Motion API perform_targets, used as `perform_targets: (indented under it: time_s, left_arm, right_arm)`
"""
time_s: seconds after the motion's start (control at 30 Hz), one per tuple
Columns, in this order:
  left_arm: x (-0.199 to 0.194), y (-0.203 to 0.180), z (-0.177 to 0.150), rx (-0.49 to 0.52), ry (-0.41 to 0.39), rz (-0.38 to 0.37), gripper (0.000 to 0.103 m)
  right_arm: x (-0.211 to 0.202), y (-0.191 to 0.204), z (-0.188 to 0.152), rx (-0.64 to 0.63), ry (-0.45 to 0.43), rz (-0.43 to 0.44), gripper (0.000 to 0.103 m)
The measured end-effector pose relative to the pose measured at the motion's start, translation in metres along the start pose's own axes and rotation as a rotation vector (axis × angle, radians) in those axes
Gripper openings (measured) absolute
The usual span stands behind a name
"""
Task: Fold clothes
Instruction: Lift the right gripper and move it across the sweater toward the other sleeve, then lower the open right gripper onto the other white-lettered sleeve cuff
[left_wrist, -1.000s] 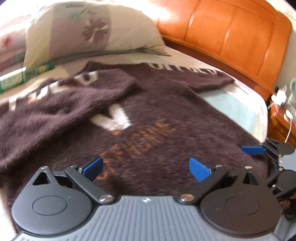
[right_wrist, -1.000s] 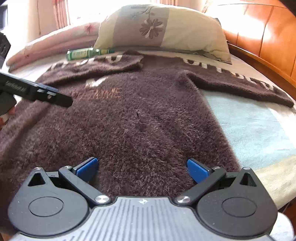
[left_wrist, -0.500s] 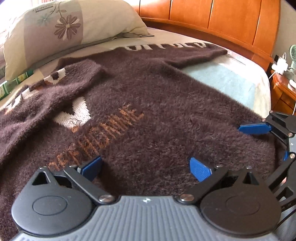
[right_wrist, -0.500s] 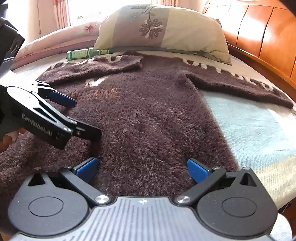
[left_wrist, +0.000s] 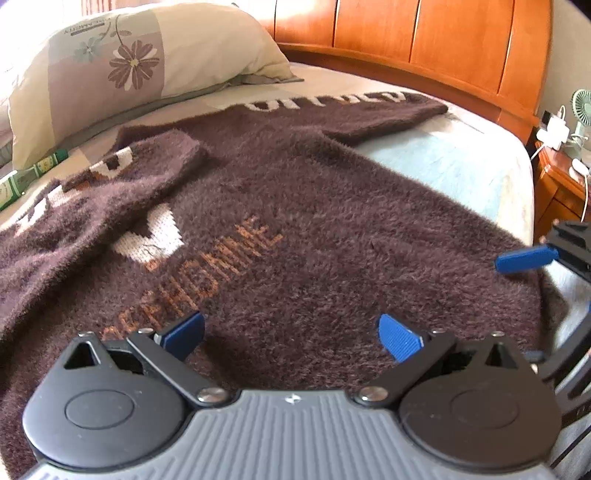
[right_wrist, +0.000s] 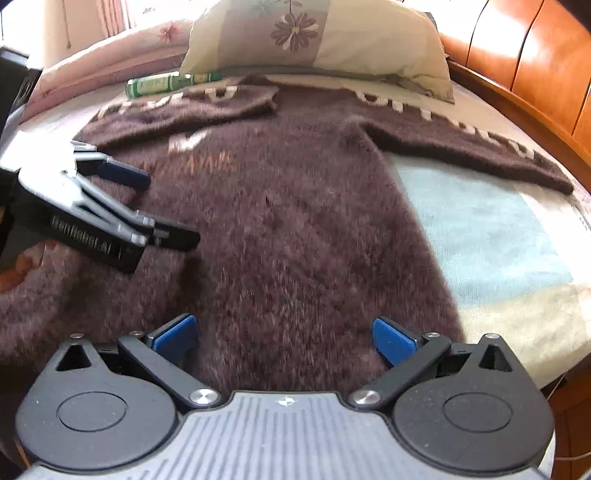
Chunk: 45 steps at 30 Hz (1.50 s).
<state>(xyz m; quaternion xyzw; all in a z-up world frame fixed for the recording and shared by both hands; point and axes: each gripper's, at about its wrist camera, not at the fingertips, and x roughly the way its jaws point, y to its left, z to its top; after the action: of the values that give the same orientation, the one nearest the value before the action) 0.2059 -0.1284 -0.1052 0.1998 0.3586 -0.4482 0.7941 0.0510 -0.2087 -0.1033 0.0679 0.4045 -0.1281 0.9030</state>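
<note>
Home bedroom: bed (left_wrist: 461, 162), pillow (left_wrist: 155, 55) (wooden headboard (left_wrist: 424, 40)).

- We saw a bed (left_wrist: 461, 162) with a pale blue and cream cover and an orange wooden headboard (left_wrist: 424, 44).
- A brown fuzzy sweater (left_wrist: 314, 229) lay spread flat on it, one sleeve folded over the chest.
- A floral pillow (right_wrist: 317, 33) lay beyond the sweater.
- A green bottle (right_wrist: 166, 83) lay beside the pillow.

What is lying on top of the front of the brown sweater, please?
One sleeve is folded across the sweater, covering part of the white and orange lettering. Both open tools hover near its hem; nothing else lies on it.
</note>
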Motion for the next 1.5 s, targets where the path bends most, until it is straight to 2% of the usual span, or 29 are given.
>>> perform_targets:
  time_s: [0.13, 0.33, 0.5, 0.63, 0.77, 1.0, 1.2, 1.33, 1.4, 1.5]
  left_arm:
    - [-0.004, 0.014, 0.003, -0.027, -0.008, 0.041, 0.1]
    - [-0.014, 0.038, 0.006, -0.093, -0.034, 0.078, 0.1]
    - [-0.017, 0.049, 0.005, -0.116, -0.039, 0.084, 0.1]
    - [-0.016, 0.043, 0.005, -0.101, -0.036, 0.07, 0.1]
    - [-0.015, 0.035, 0.004, -0.076, -0.035, 0.062, 0.1]
    - [-0.015, 0.02, 0.004, -0.033, -0.036, 0.052, 0.1]
    - [-0.016, 0.009, 0.003, 0.008, -0.044, 0.014, 0.1]
    - [-0.013, 0.008, 0.003, 0.021, -0.035, 0.034, 0.1]
    - [-0.011, 0.01, 0.003, 0.021, -0.031, 0.045, 0.1]
    - [-0.008, 0.014, 0.003, 0.012, -0.025, 0.053, 0.1]
  right_arm:
    - [0.0, 0.012, 0.018, -0.016, -0.048, 0.04, 0.103]
    - [0.011, 0.043, 0.012, -0.136, 0.003, 0.125, 0.103]
    - [0.002, 0.046, -0.014, -0.2, 0.047, 0.133, 0.103]
    - [-0.01, 0.018, -0.006, -0.066, 0.049, 0.164, 0.103]
    - [-0.013, -0.017, 0.008, 0.123, -0.012, 0.132, 0.103]
    - [0.002, -0.085, 0.026, 0.347, -0.119, 0.047, 0.103]
    - [0.022, -0.134, 0.029, 0.465, -0.194, 0.034, 0.103]
    - [0.029, -0.173, 0.035, 0.607, -0.237, 0.021, 0.103]
    - [0.032, -0.19, 0.042, 0.663, -0.266, 0.042, 0.103]
    - [0.04, -0.208, 0.067, 0.659, -0.277, 0.064, 0.103]
